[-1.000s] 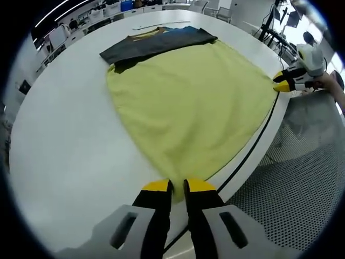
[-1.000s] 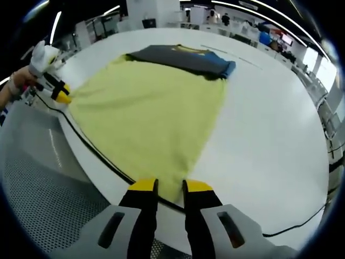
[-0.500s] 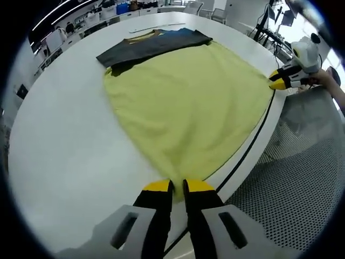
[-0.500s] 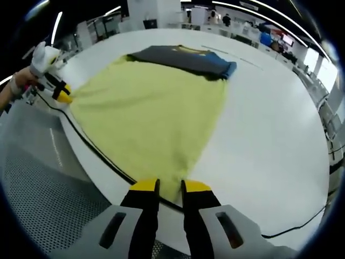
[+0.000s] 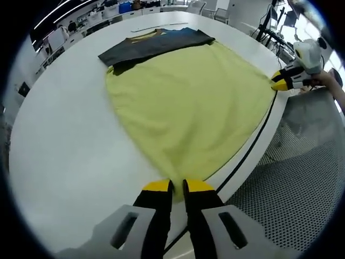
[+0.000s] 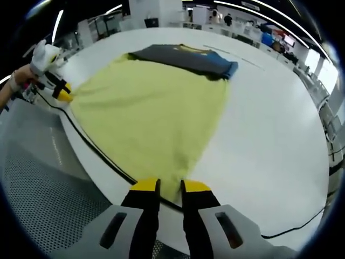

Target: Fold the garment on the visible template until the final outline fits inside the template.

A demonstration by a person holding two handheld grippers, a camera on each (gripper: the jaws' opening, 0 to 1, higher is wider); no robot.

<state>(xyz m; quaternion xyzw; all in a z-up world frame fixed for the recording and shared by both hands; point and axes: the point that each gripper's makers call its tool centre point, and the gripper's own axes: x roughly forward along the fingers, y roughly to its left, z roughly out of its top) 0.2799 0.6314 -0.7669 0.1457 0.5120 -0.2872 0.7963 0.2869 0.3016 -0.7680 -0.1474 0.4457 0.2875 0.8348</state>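
You cannot see the corner of the yellow garment [image 5: 188, 102] that each gripper has hold of, because the yellow tips cover it. The template is hard to make out; a thin dark line [image 5: 253, 148] runs along the near edge of the white surface [image 5: 64, 145], but you cannot tell if that is it. The far side of the room is small and blurry.

There are no boxes or bowls here. The things just lie flat on the round white surface.

The yellow garment is spread out wide. Its far edge touches a dark folded garment [image 5: 153, 43] with a blue part, and seems to lie a little over it. In the right gripper view the yellow garment [image 6: 151, 108] reaches from the dark garment [image 6: 183, 56] all the way down to your gripper.

Your left gripper [image 5: 178, 186] sits low at the near edge of the surface. Its jaws are almost closed, pinching one near corner of the yellow garment. Your right gripper [image 6: 164, 186] does the same at the other near corner, jaws nearly together with yellow cloth between them.

In the left gripper view, your right gripper [image 5: 283, 82] shows at the far right, held by a hand [image 5: 329, 81]. In the right gripper view, your left gripper [image 6: 59, 93] shows at the far left, held by your other hand [image 6: 19, 78]. Both point in toward the garment.
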